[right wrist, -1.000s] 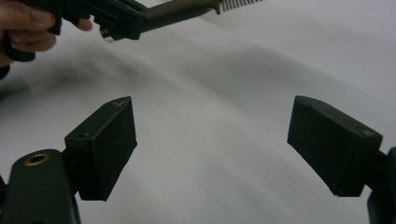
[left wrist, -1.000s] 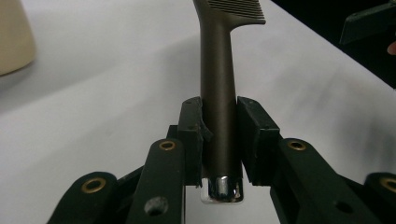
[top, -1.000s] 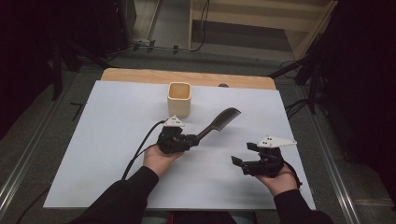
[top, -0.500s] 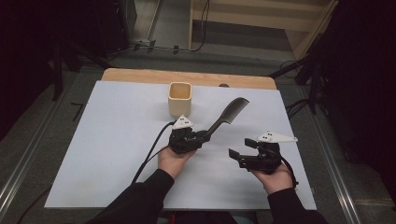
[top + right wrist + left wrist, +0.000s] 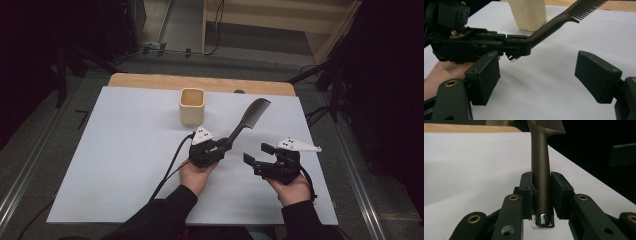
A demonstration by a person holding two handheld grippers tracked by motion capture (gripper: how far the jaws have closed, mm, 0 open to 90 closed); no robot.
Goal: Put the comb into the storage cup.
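The left gripper (image 5: 541,195) squeezed the comb (image 5: 540,170) by its handle, one pad on each side. The right gripper (image 5: 536,77) stayed wide open, holding nothing.

The right gripper (image 5: 537,82) stood with its jaws wide apart, nothing between them, above the white sheet (image 5: 554,75). Beyond, the left gripper (image 5: 521,47) clamped the dark comb (image 5: 556,22) by its handle, teeth slanting up past the cream cup (image 5: 527,13).
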